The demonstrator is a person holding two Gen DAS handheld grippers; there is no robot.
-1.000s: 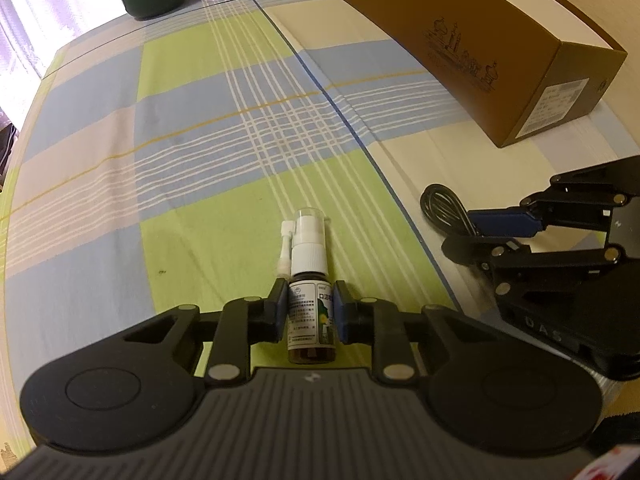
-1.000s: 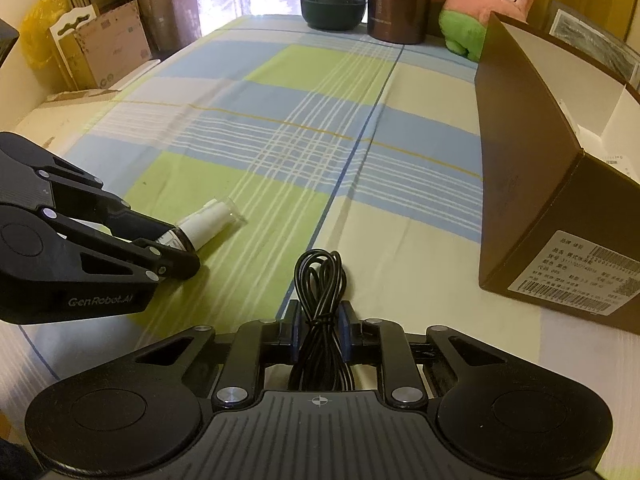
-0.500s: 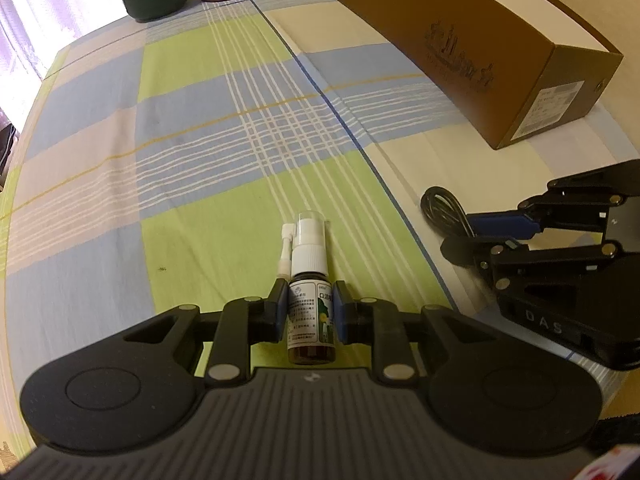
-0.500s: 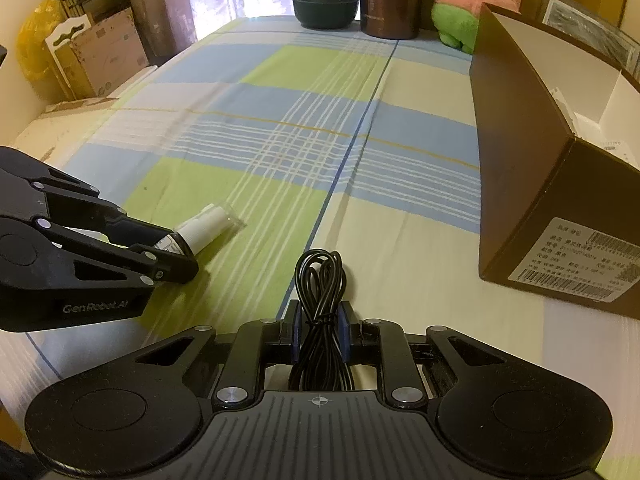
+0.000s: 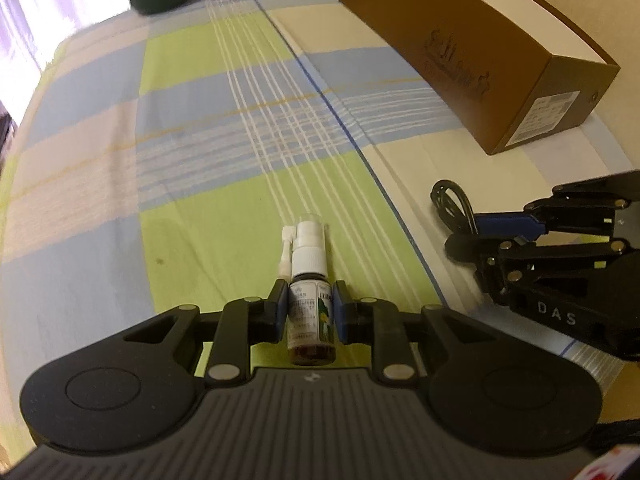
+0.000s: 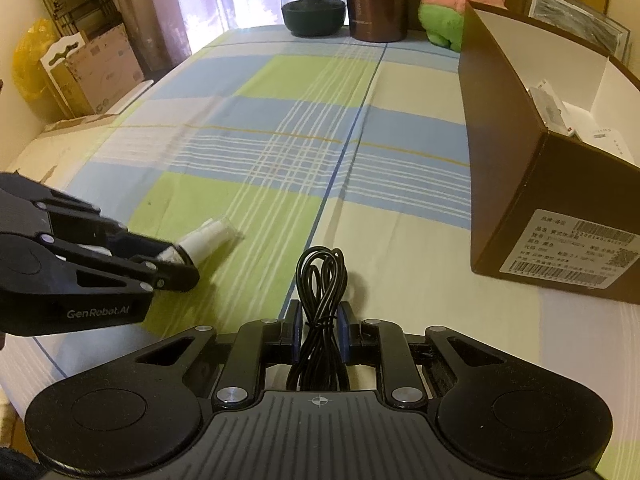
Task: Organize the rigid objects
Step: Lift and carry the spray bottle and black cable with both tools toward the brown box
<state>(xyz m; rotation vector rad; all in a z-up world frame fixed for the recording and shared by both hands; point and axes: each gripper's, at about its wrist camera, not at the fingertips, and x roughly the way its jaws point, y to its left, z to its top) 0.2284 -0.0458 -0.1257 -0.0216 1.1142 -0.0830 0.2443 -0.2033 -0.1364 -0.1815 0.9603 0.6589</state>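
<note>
My left gripper (image 5: 309,312) is shut on a small brown spray bottle (image 5: 307,280) with a white nozzle and clear cap, held just above the checked cloth. The bottle (image 6: 204,238) and left gripper (image 6: 176,268) also show in the right wrist view at the left. My right gripper (image 6: 319,330) is shut on a coiled black cable (image 6: 320,280), held low over the cloth. The cable (image 5: 450,202) and right gripper (image 5: 476,232) show in the left wrist view at the right. An open brown box (image 6: 532,168) with white items inside stands at the right.
The brown box (image 5: 480,64) lies far right in the left wrist view. A dark glass pot (image 6: 314,0), a brown canister (image 6: 376,0) and a pink and green plush toy (image 6: 460,4) stand at the far edge. Cardboard boxes (image 6: 92,68) sit beyond the left edge.
Both grippers have risen and moved slightly forward with their loads. The box looks nearer and its inside shows more in the right wrist view.
</note>
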